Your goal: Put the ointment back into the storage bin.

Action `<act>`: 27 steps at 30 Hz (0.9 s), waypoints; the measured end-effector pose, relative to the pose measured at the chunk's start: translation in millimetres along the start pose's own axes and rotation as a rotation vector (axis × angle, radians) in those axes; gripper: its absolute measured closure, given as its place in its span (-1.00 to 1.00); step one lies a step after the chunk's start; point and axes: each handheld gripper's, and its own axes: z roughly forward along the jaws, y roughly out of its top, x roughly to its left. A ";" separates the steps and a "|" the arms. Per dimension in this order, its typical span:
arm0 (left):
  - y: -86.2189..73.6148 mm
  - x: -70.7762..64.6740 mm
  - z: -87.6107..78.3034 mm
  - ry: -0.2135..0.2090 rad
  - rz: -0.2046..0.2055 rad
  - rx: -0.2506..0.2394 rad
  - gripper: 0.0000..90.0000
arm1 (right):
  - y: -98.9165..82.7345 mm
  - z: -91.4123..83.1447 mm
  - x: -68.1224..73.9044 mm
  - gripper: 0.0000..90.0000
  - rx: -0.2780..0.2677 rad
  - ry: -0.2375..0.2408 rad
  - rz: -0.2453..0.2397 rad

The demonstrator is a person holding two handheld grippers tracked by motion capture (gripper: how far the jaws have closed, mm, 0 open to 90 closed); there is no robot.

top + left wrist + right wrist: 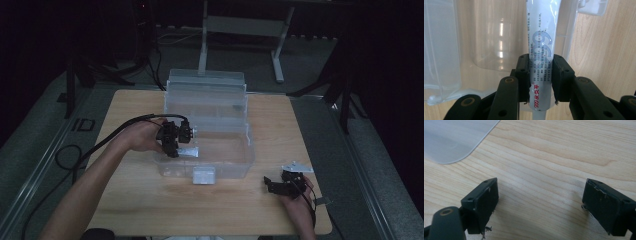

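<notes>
While the desk point(150, 200) carries a clear plastic box point(235, 150) with its lid thrown back, presumably ready to take things in, the left claw point(540, 75) is clamped on a white tube point(541, 37) held over the box's near-left corner. The right claw point(540, 205) rests apart and empty on the desk, off to the box's right.

A white tube point(541, 50) carries a large blue "999" printed along its length and, near its lower end, red "999" followed by Chinese characters; columns of smaller dark Chinese print beside them are too fine to read.
</notes>
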 end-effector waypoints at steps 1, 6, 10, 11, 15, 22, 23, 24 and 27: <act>0.2 0.6 0.2 0.003 0.003 0.002 0.56 | 0.0 0.0 0.0 -0.70 0.000 0.000 -0.001; 0.1 1.1 0.7 -0.002 -0.004 0.003 0.56 | 0.0 0.0 0.0 -0.70 0.000 0.000 0.000; -0.3 4.1 3.3 -0.018 -0.028 0.002 0.50 | 0.0 0.0 0.0 -0.70 0.000 0.000 -0.001; -0.4 5.3 3.4 -0.016 -0.030 0.002 0.35 | 0.0 0.0 0.0 -0.71 0.000 0.000 -0.001; -2.7 8.6 2.0 -0.008 -0.055 -0.001 0.24 | -0.1 0.0 0.0 -0.70 0.000 0.001 -0.003; -15.0 8.4 -5.3 0.016 -0.096 -0.013 0.18 | -0.1 -0.1 0.1 -0.70 0.000 0.002 -0.003; -16.9 8.3 -6.7 0.026 -0.099 -0.010 0.17 | -0.1 -0.1 0.0 -0.70 0.000 0.002 -0.003; -19.0 7.9 -8.4 0.032 -0.105 -0.008 0.15 | -0.1 -0.1 0.1 -0.70 0.000 0.002 -0.002; -26.1 6.6 -13.5 0.045 -0.126 -0.017 0.11 | -0.1 -0.1 0.2 -0.70 0.000 0.002 -0.001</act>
